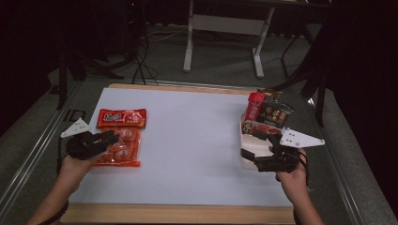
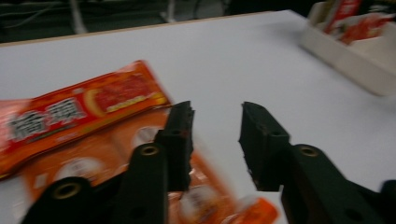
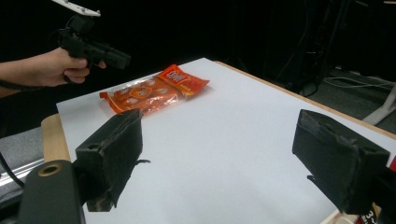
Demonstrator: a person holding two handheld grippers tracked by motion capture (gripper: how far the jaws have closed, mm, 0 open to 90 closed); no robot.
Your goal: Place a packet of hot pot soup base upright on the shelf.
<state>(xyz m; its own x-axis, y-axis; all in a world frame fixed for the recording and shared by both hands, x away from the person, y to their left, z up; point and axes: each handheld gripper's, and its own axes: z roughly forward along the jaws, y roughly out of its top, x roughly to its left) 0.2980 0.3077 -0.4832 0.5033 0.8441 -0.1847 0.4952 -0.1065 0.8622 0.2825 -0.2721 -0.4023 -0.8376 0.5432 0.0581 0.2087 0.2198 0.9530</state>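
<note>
An orange snack bag point(image 1: 121, 136) with a red label lies flat at the left of the white sheet point(image 1: 187, 145). My left gripper point(image 1: 111, 138) hovers over the bag's left edge. In the left gripper view its jaws point(image 2: 217, 135) stand apart above the bag point(image 2: 84, 112) with nothing pinched between them. Over at the right, my right gripper point(image 1: 251, 146) hangs above the near end of a white tray point(image 1: 244, 140). In the right gripper view its jaws point(image 3: 219, 123) gape wide and empty, facing across the sheet toward the bag point(image 3: 154, 91) and the left gripper point(image 3: 122, 59).
The tray point(image 2: 345, 60) holds several red and dark snack packets point(image 1: 268, 115) standing at its far end. The wooden table edge point(image 1: 178, 213) runs along the front. White desk legs point(image 1: 190, 42) and cables stand on the floor behind the table.
</note>
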